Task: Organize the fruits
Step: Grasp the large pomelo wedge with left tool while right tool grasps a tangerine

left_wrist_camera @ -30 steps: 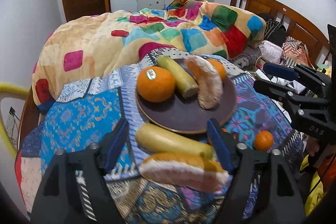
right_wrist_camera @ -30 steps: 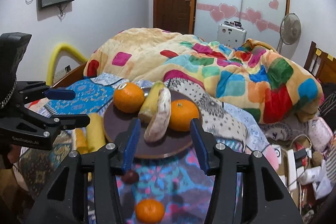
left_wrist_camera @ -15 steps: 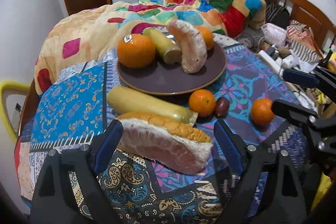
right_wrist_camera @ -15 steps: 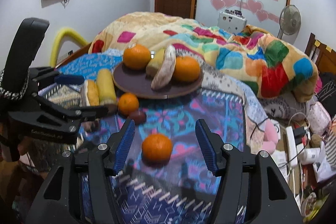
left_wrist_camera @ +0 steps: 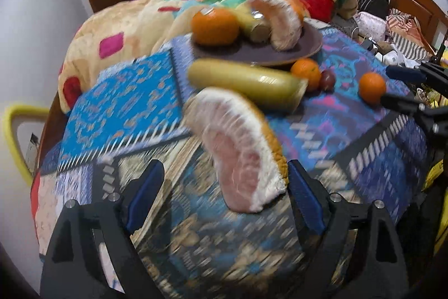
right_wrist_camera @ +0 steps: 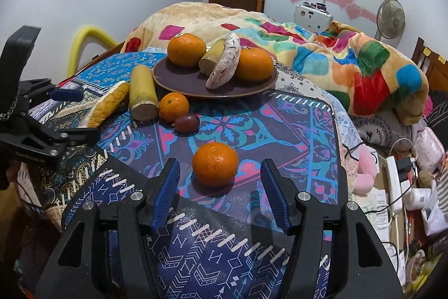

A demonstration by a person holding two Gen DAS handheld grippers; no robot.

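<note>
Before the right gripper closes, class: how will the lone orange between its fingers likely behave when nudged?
The orange looks round, so it would probably roll on the cloth. Its pebbled skin likely grips well. The right gripper stands open around it.

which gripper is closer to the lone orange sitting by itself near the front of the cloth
Right. The right gripper is open with the lone orange just ahead, between its fingers. The left gripper is off to the side, open around the pomelo wedge.
</note>
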